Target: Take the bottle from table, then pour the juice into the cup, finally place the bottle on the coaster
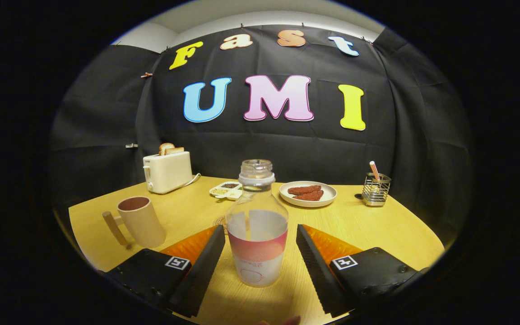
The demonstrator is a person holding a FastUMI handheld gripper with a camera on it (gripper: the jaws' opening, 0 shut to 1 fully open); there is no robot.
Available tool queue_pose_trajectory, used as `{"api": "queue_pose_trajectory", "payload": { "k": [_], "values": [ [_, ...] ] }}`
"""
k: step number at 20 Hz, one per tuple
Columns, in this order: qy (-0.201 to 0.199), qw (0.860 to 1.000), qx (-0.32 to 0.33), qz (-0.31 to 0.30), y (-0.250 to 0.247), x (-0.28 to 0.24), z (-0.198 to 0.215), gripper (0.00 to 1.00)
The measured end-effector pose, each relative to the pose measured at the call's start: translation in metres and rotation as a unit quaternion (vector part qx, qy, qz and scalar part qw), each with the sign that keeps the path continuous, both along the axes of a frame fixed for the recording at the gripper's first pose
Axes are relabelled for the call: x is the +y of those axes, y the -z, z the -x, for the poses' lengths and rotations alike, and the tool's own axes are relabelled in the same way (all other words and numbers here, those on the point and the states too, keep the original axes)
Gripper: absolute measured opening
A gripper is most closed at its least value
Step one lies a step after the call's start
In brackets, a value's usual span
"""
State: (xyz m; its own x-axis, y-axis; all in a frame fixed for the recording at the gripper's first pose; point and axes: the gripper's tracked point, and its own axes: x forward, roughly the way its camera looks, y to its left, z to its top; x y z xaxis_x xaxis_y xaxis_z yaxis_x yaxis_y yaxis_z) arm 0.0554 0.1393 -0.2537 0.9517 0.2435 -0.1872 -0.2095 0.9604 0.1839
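- claw (257,234): released, fingers spread wide apart, one on each side of the bottle, neither finger touching it; a gap shows on both sides.
- bottle (257,225): clear, standing upright on the table (377,234), directly between the two fingers. it is uncapped with the threaded neck showing, and a pink and white label wraps the lower half. liquid level cannot be read through the label.
- cup (140,221): beige mug with a wooden handle, upright on the table, off to the left of the left finger and a little ahead of its tip. well apart from the bottle. inside looks dark; contents cannot be told.
- coaster (220,222): a round edge with a printed pattern peeks out just behind the bottle on its left, between the bottle and the left fingertip; mostly hidden.
- beyond the claw, far side of the table: white toaster (167,171) with bread slices standing in it, ahead to the left.
- small divided dish (226,190) with bits in its compartments, ahead, just left of the bottle's neck.
- white plate (308,194) with two reddish-brown pieces on it, ahead to the right.
- wire holder (375,189) with one stick-like item upright in it, further right of the plate.
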Motion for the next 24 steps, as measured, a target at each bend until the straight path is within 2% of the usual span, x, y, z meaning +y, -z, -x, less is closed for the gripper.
{"api": "queue_pose_trajectory", "payload": {
  "k": [4,6,7,9,12,14,18,24],
  "values": [
    [0.023,1.0,-0.002,0.003,0.008,0.005,-0.011,0.98],
    [0.035,0.999,0.007,0.003,0.016,0.007,-0.016,0.92],
    [0.041,0.999,0.013,0.002,0.018,0.008,-0.021,0.81],
    [0.06,0.998,0.031,0.015,0.02,0.004,-0.024,0.76],
    [0.085,0.995,0.027,0.036,-0.006,-0.007,-0.024,0.74],
    [0.103,0.992,0.018,0.073,-0.024,-0.014,-0.023,0.73],
    [0.104,0.98,0.003,0.169,-0.058,-0.015,-0.018,0.7],
    [0.057,0.96,0.002,0.273,-0.083,0.015,-0.011,0.7]
  ]
}}
